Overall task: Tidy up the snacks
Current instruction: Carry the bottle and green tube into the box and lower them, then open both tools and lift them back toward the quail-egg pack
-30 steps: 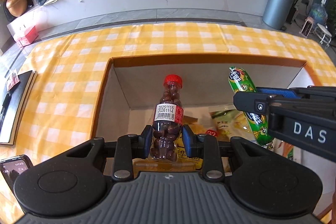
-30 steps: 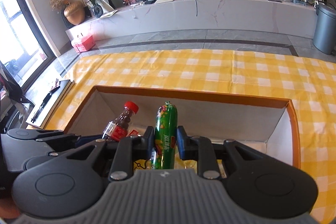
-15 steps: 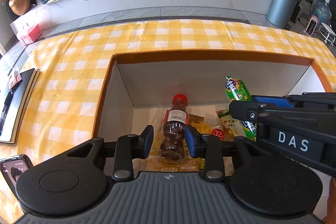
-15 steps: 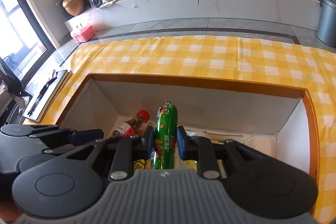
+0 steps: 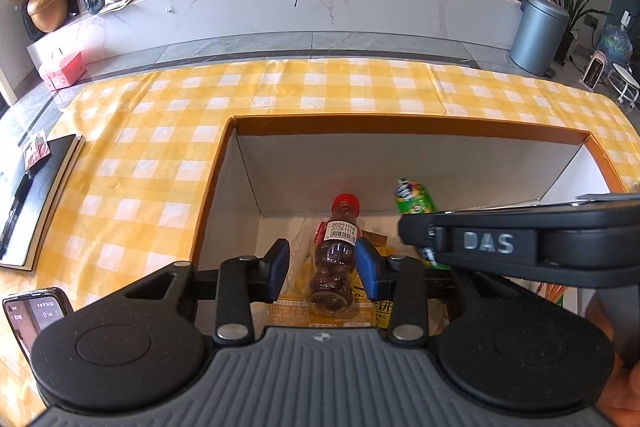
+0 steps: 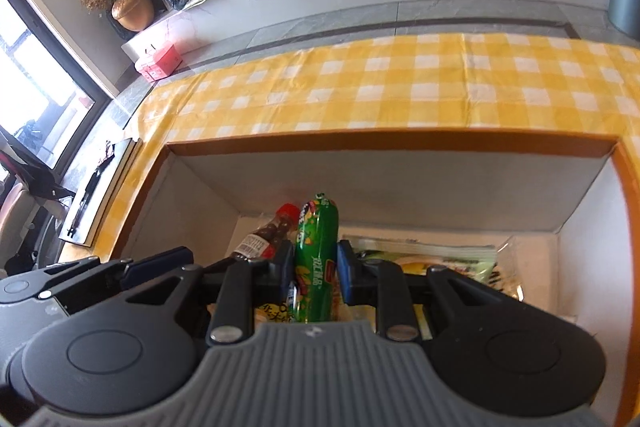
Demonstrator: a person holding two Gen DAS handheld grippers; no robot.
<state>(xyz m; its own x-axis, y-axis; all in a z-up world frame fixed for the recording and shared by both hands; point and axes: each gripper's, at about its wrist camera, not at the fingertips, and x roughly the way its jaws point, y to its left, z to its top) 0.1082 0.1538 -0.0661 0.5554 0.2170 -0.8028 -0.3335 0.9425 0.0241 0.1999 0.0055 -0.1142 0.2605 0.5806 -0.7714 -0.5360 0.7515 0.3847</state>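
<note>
Left gripper (image 5: 323, 265) spread wide; bottle (image 5: 335, 255) lies free between pads atop yellow packets in box (image 5: 400, 125). Right gripper (image 6: 313, 269) clamps green tube (image 6: 316, 259) low in box, beside bottle. Risks we see: tube dropped onto bottle, rolling it; grippers bumping when withdrawing.

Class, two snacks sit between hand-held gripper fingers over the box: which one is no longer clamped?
The red-capped bottle: the left hand-held gripper stands open around it with gaps, while the right hand-held gripper squeezes the green tube.
</note>
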